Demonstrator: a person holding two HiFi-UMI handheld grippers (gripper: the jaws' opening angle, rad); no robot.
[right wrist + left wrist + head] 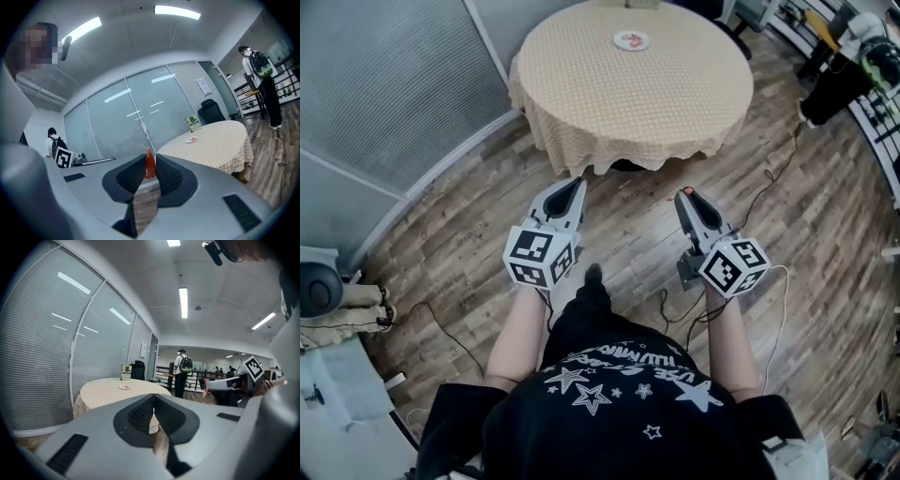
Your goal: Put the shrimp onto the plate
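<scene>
Holding the shrimp point(149, 165) pinched in my right gripper point(150, 161), left gripper point(153, 401) pressed together empty, I needed to approach the far plate point(631, 40).

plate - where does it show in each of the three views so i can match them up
Head view: the plate sits near the top centre, on the far part of the round table.
Left gripper view: small, left of centre, on the table top.
Right gripper view: small, right of centre, on the table top.
Shared landmark: the round table with its checked cloth.
</scene>
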